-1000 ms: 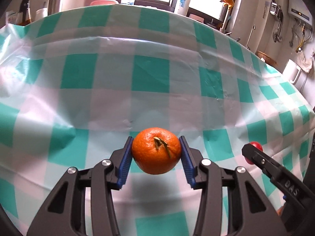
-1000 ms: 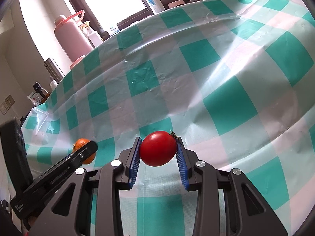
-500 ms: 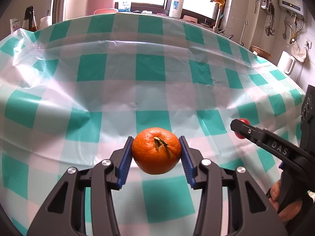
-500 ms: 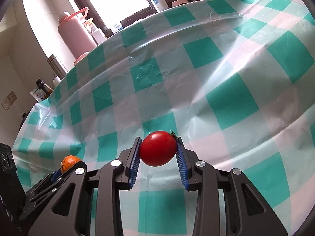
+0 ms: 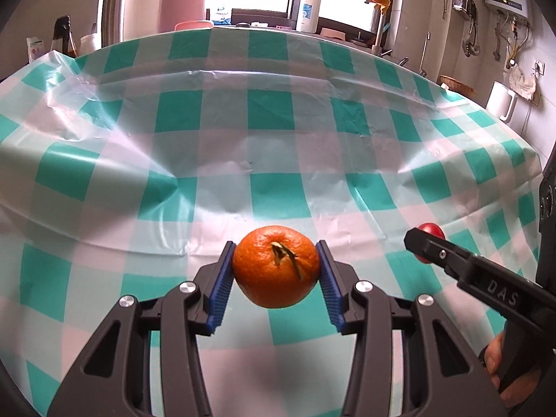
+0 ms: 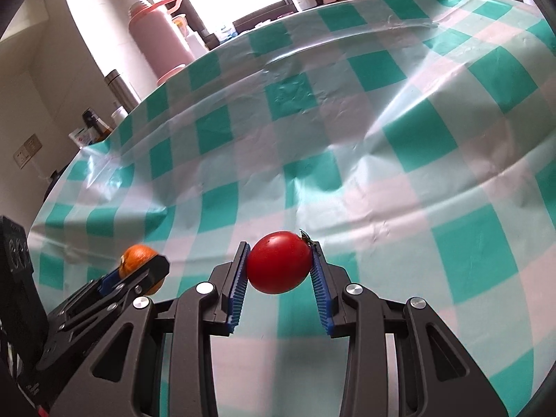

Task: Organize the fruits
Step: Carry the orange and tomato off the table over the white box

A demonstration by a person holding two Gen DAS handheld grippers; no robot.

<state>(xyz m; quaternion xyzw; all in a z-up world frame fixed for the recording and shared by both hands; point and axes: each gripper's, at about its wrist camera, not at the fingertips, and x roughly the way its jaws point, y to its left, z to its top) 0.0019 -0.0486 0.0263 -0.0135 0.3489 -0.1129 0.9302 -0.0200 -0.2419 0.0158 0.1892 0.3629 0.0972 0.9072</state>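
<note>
My left gripper [image 5: 276,266] is shut on an orange mandarin [image 5: 276,266] with a dry stem and holds it above the green and white checked tablecloth [image 5: 271,146]. My right gripper [image 6: 279,267] is shut on a red tomato [image 6: 279,267], also held above the cloth. In the left wrist view the right gripper's finger [image 5: 462,267] reaches in from the right with the tomato [image 5: 432,231] partly hidden behind it. In the right wrist view the left gripper's finger [image 6: 139,274] is at lower left with the mandarin [image 6: 137,255].
The tablecloth is wrinkled, with raised folds at the left [image 5: 69,97]. Beyond the far edge stand a pink thermos [image 6: 158,34], a steel flask [image 5: 113,14], a white bottle [image 5: 307,8] on the window sill and a white kettle [image 5: 500,102] at the right.
Both grippers have pulled back and risen from the table with their fruit still held, so more of the cloth shows. The two grippers sit closer side by side.
</note>
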